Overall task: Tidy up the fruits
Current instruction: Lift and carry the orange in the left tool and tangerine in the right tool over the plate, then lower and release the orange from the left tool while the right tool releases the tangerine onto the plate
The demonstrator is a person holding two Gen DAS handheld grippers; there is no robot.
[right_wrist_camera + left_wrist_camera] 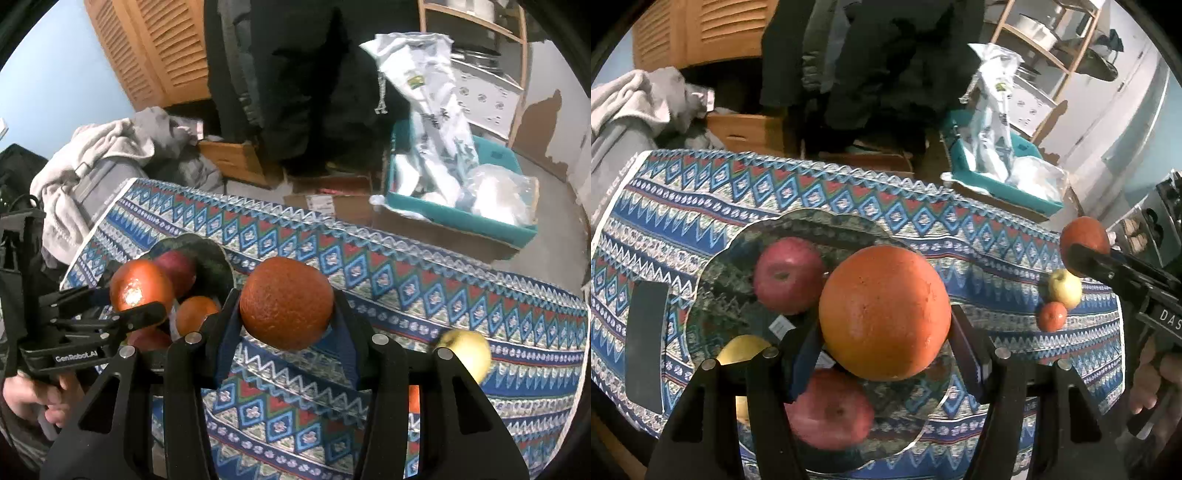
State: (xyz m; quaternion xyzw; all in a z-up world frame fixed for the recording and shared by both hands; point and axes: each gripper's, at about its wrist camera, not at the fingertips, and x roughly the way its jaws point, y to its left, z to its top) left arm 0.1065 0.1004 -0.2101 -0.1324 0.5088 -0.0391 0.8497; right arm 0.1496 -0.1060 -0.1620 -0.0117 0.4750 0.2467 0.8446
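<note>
My left gripper (884,332) is shut on a large orange (884,314) and holds it over a dark glass plate (713,266). On the plate lie two red apples (788,275) (829,411) and a yellow fruit (742,349). My right gripper (286,314) is shut on a darker orange (286,302), off the patterned tablecloth (406,280), right of the plate (218,258). A yellow-green apple (467,354) and a small tangerine (1052,315) rest on the cloth at the right. The right wrist view shows another orange (195,314) on the plate.
A black flat rectangle (646,343) lies on the cloth left of the plate. Beyond the table's far edge stand a teal bin of plastic bags (461,214), cardboard boxes (236,158), a heap of grey cloth (96,155) and a wooden shelf (1045,48).
</note>
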